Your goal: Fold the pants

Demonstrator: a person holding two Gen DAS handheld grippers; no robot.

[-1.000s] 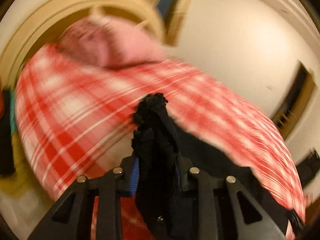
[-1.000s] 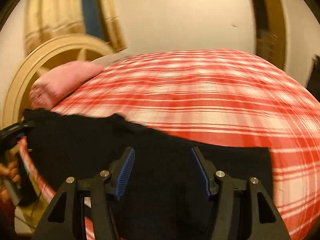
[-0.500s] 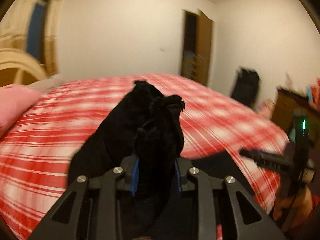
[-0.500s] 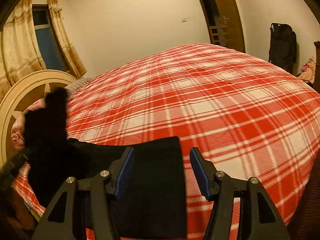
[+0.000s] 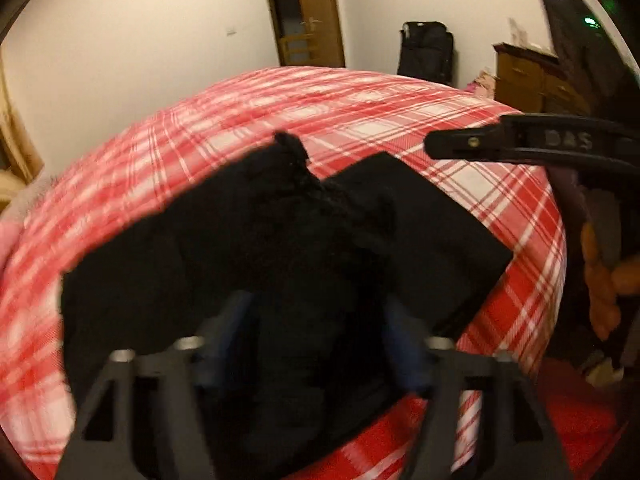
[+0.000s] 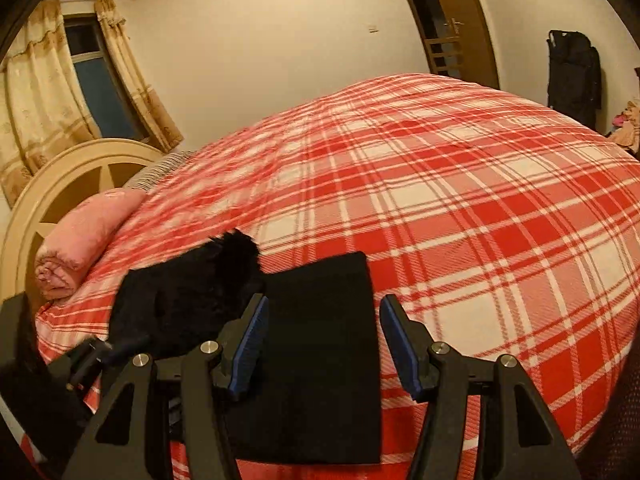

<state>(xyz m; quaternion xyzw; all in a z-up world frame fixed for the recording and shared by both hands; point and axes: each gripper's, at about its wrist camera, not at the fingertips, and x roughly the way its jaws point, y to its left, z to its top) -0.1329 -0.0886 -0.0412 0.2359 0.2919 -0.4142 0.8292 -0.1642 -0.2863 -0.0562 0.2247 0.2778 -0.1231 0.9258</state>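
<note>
Since half a second ago the left gripper (image 5: 316, 344) has carried its bunched end of the black pants (image 6: 320, 360) down and across, so that the raised bundle now lies low over the flat part on the bed (image 6: 460, 208). The pants sit at the bed's near edge, with a wide stretch of red-and-white plaid cover open beyond them and to the right. The cloth is soft, matte black: one part a flat rectangle with straight edges, the other a crumpled heap ending in a small peak. The left jaws pinch that heap between them. The right gripper (image 6: 322, 344) hovers over the flat rectangle, its blue-padded jaws spread wide, holding nothing. A pink pillow (image 6: 80, 236) rests by the cream headboard (image 6: 52, 184)
</note>
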